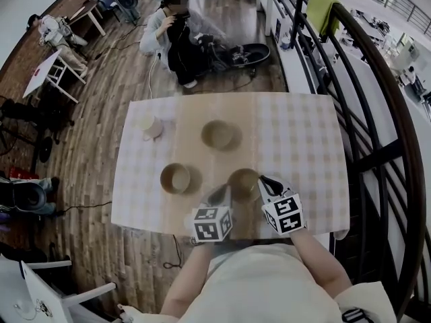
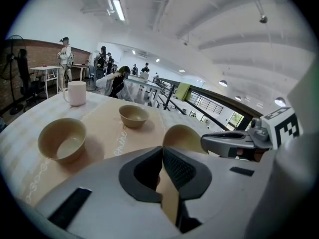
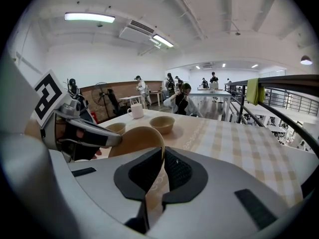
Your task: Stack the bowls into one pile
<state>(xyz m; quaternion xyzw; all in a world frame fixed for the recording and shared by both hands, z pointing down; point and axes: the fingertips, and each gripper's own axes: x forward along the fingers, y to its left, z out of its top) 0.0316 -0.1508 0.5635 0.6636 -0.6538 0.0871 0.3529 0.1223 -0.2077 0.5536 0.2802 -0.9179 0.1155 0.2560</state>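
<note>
Three tan bowls are in the head view. The near bowl (image 1: 244,182) is over the table's front edge, and both grippers hold it. My left gripper (image 1: 224,194) is shut on its left rim, the tan wall pinched between the pads (image 2: 175,169). My right gripper (image 1: 269,186) is shut on the right rim, which stands between its pads (image 3: 175,169). The held bowl fills the middle of the left gripper view (image 2: 182,136) and the right gripper view (image 3: 137,139). A second bowl (image 1: 175,178) sits to the left, and a third bowl (image 1: 219,134) sits farther back.
A white mug (image 1: 149,126) stands at the far left of the checked table (image 1: 303,147). A person (image 1: 176,32) crouches on the wooden floor beyond the table. A dark railing (image 1: 377,113) curves along the right side. Small tables and chairs stand at the left.
</note>
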